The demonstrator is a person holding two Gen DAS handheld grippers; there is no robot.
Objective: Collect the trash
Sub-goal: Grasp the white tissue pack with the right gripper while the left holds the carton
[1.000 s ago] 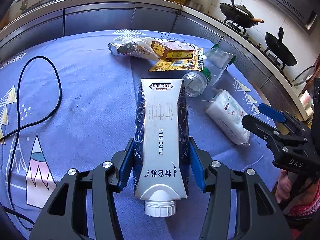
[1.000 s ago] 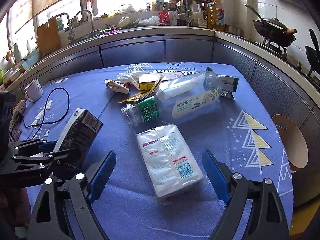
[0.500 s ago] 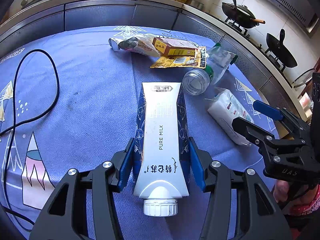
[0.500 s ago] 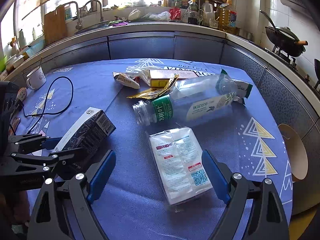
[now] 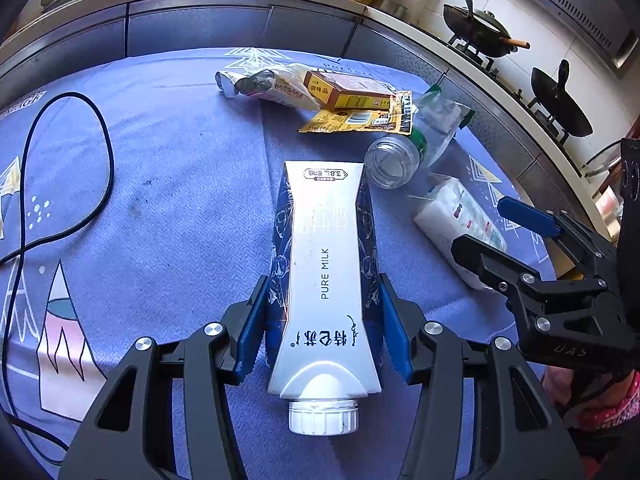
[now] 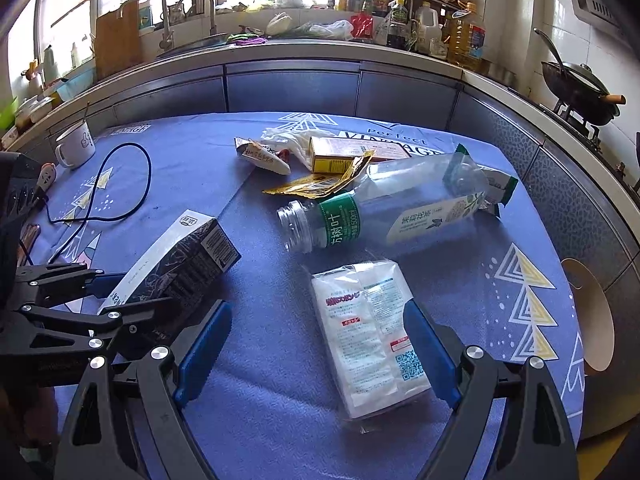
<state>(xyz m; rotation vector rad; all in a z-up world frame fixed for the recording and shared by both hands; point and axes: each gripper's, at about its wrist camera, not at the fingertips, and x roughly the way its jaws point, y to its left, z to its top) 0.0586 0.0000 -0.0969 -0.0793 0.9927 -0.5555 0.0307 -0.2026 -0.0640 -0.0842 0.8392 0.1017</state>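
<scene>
A silver and dark blue milk carton (image 5: pixel 324 264) with a white cap is clamped between the blue pads of my left gripper (image 5: pixel 324 320), held above the blue tablecloth. The right wrist view has that carton (image 6: pixel 180 264) at the left. My right gripper (image 6: pixel 316 344) stands open around a white plastic packet (image 6: pixel 368 332) lying flat on the cloth, close to the right finger. Beyond it lie a clear bottle with a green label (image 6: pixel 384 212), a yellow box (image 6: pixel 340 154), a yellow wrapper (image 6: pixel 320 184) and a crumpled wrapper (image 6: pixel 264 156).
A black cable (image 6: pixel 132 184) loops on the table's left side near a white mug (image 6: pixel 76 146). A round wooden stool (image 6: pixel 588 312) stands past the table's right edge. A steel counter (image 6: pixel 292 80) curves behind, with woks (image 6: pixel 580 88) on the stove at right.
My right gripper has rolled and shifted a little, so the white packet now sits nearer its right finger. The left gripper keeps the carton in the same grip.
</scene>
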